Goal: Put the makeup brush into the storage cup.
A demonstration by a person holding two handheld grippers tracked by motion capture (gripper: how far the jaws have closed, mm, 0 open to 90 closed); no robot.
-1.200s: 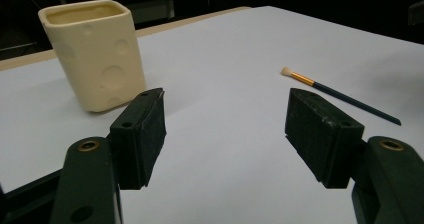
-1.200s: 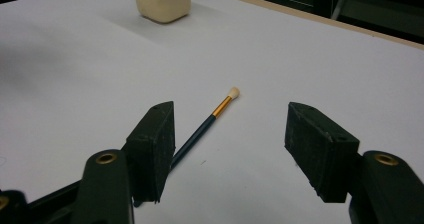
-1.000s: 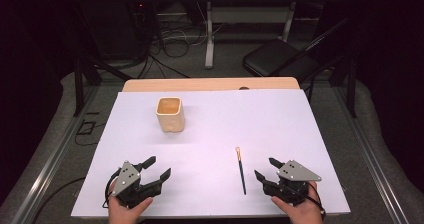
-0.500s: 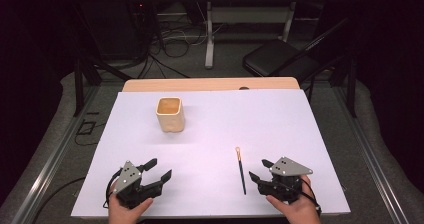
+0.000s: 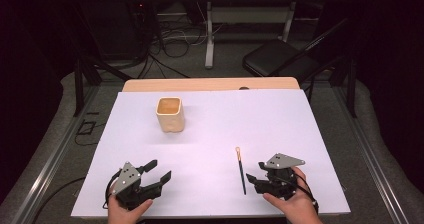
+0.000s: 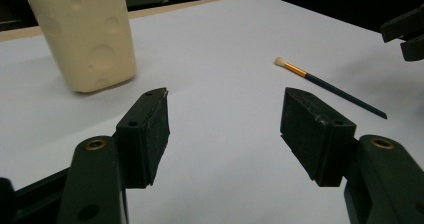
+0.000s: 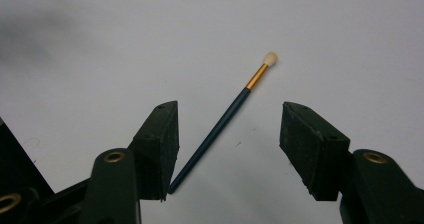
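Note:
A thin paintbrush point(image 5: 241, 170) with a dark blue handle, gold ferrule and pale tip lies on the white table sheet point(image 5: 280, 119). My right gripper point(image 5: 254, 174) sits just right of it, low over the sheet. Its jaws have just closed a little but remain wide open. In the right gripper view the paintbrush point(image 7: 225, 121) runs between the jaws of that gripper point(image 7: 230, 111), its handle end near the left jaw, untouched. My left gripper point(image 5: 160, 168) rests open and empty at the front left. A cream cup point(image 5: 170, 115) stands upright farther back; the left gripper view has the cup point(image 6: 85, 34) ahead of its open gripper point(image 6: 225, 114).
The table's wooden back edge point(image 5: 210, 84) runs behind the sheet. A black chair point(image 5: 280, 59) and cables sit on the floor beyond. In the left gripper view the brush point(image 6: 325, 86) lies to the right, with the other gripper point(image 6: 405, 34) at the far right edge.
My right gripper has shifted slightly left toward the brush's handle and turned a little. The left gripper, cup and brush have stayed in place.

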